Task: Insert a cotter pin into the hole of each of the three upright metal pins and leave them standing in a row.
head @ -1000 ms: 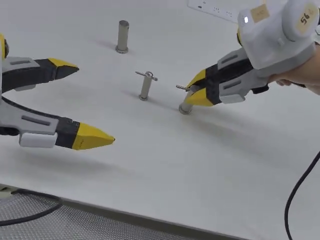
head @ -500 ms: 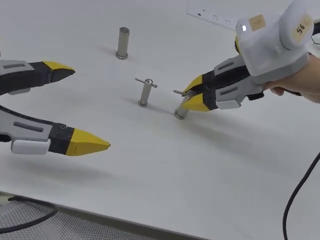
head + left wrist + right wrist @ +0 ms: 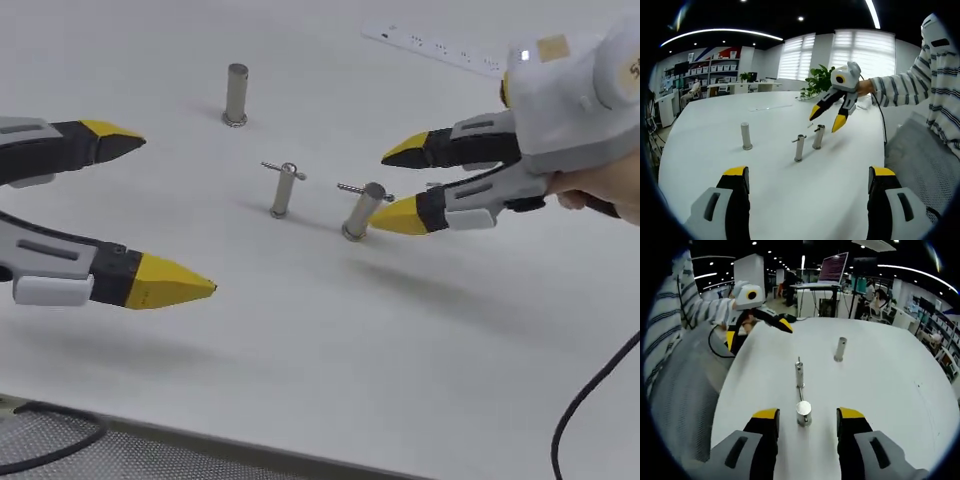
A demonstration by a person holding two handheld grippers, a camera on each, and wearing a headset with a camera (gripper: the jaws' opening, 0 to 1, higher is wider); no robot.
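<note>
Three upright metal pins stand in a row on the white table (image 3: pixel 320 340). The far pin (image 3: pixel 236 95) is bare. A cotter pin (image 3: pixel 272 167) crosses the top of the middle pin (image 3: pixel 283 190). The near pin (image 3: pixel 358 212) leans slightly and also carries a cotter pin (image 3: pixel 350 188). My right gripper (image 3: pixel 380 193) is open, its jaws on either side of the near pin's top (image 3: pixel 803 412) without touching it. My left gripper (image 3: pixel 180 215) is open wide and holds nothing, well left of the pins (image 3: pixel 799 147).
A white power strip (image 3: pixel 440 45) lies at the back of the table. A black cable (image 3: pixel 590 400) hangs at the right. The table's front edge and a mesh seat (image 3: pixel 100 455) are at the bottom left.
My right gripper has opened, let go of the cotter pin now sitting in the near pin, and drawn back to the right. The left gripper has hardly moved.
</note>
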